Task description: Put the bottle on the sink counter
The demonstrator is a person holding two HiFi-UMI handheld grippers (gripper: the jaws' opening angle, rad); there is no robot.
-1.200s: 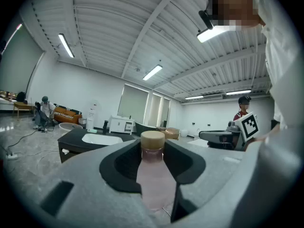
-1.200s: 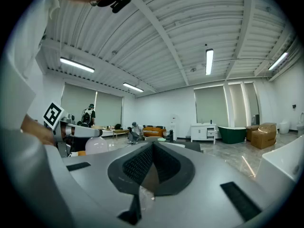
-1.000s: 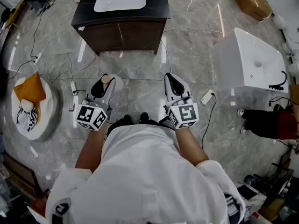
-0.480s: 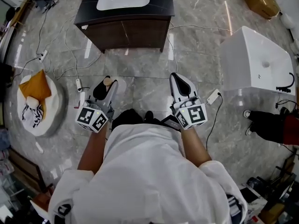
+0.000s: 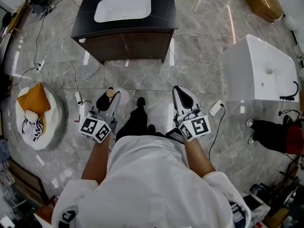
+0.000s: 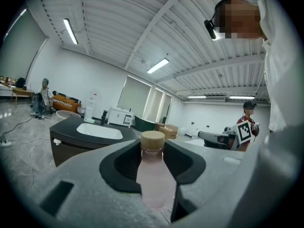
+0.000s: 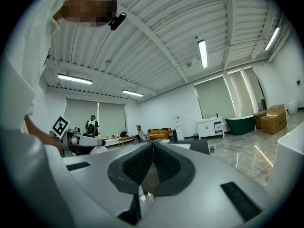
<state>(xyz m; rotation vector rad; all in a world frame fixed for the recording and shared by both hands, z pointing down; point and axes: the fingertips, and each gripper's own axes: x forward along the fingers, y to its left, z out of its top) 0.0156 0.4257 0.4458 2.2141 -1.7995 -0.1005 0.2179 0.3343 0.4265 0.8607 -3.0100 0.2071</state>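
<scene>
A pale pink bottle (image 6: 153,175) with a tan cap (image 5: 110,93) stands upright between the jaws of my left gripper (image 5: 108,91), which is shut on its body. In the left gripper view the gripper (image 6: 153,148) points at the sink counter (image 6: 71,132), a dark cabinet with a white basin, still some way ahead. In the head view the counter (image 5: 161,13) stands at the top, across bare floor from both grippers. My right gripper (image 5: 181,90) is held level beside the left one. Its jaws (image 7: 152,148) meet with nothing between them.
A white block-shaped basin unit (image 5: 259,70) stands on the floor at the right. A round cushion with an orange cloth (image 5: 34,109) lies at the left. Cables and a power strip (image 5: 77,98) trail over the marble floor. The person's shoe (image 5: 141,102) is between the grippers.
The person has stepped forward towards the sink counter, one shoe now showing ahead between the grippers. Both grippers moved along with the body; the bottle stays gripped in the left.
</scene>
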